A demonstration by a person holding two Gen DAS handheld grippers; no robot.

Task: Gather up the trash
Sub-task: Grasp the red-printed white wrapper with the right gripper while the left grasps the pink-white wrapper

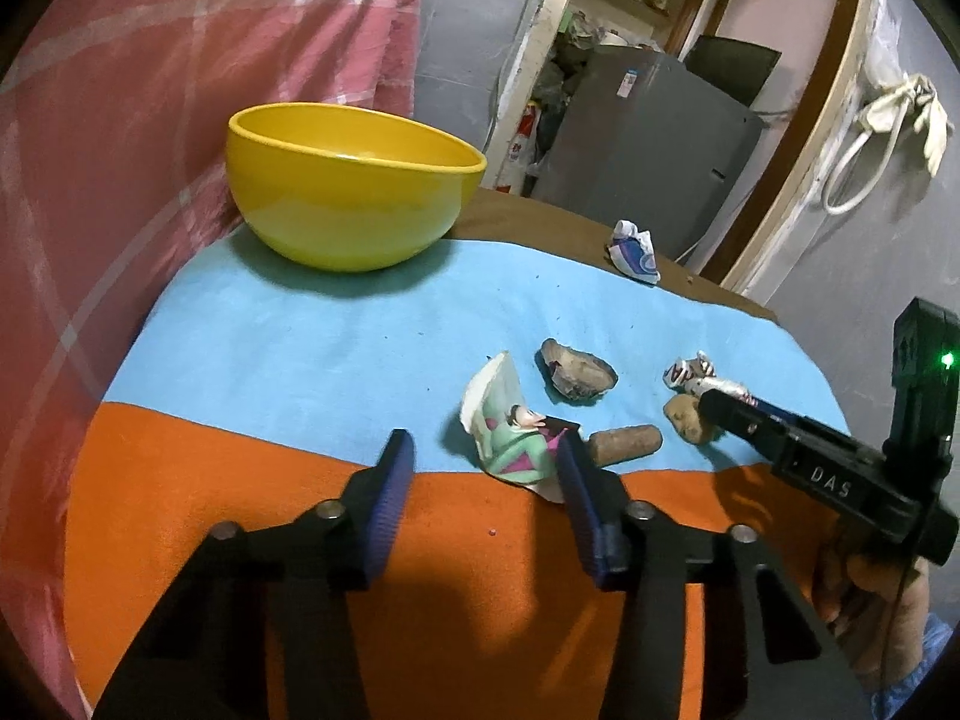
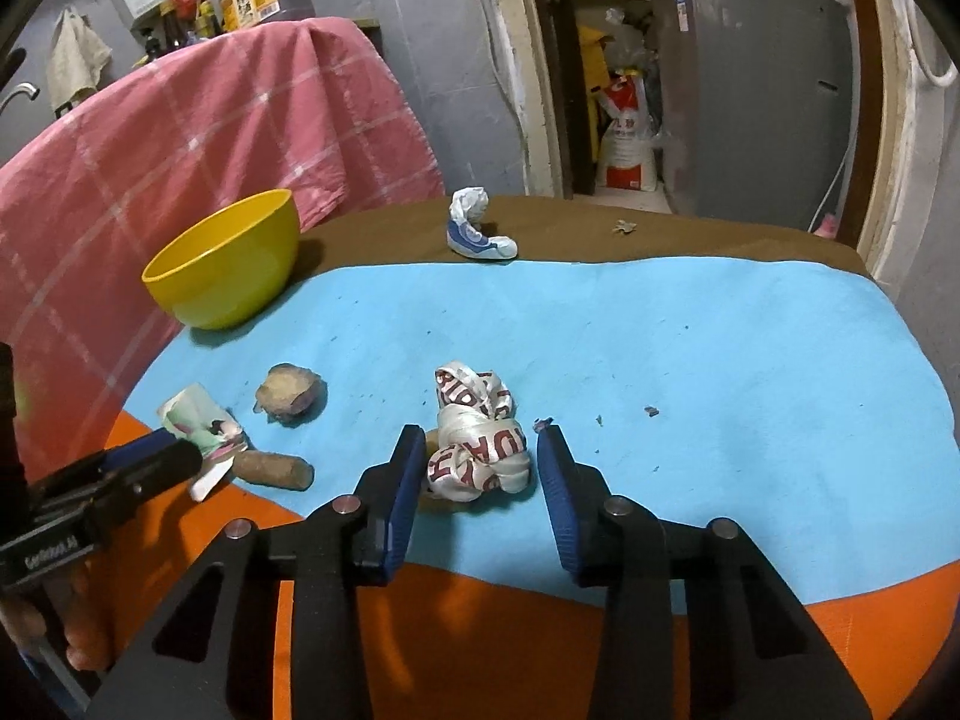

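My left gripper point(image 1: 483, 443) hangs low over the orange and blue cloth point(image 1: 300, 348), jaws apart. A crumpled green and pink wrapper point(image 1: 510, 438) lies between them, close against the right finger point(image 1: 576, 480); the left finger stands well clear of it. My right gripper point(image 2: 480, 437) straddles a knotted white wrapper with red letters point(image 2: 480, 456). Its left pad is at the wrapper's edge and a gap shows on the right. A blue and white wrapper point(image 2: 477, 228) lies far back on the brown cloth. The yellow bowl point(image 2: 222, 264) stands at the back left.
Brown vegetable scraps lie on the blue cloth: a chunk point(image 2: 291, 393), a stubby cylinder point(image 2: 273, 468) and a small piece point(image 1: 687, 417). A pink checked cloth point(image 1: 150, 120) hangs at the left behind the bowl. The table edge runs along the back right.
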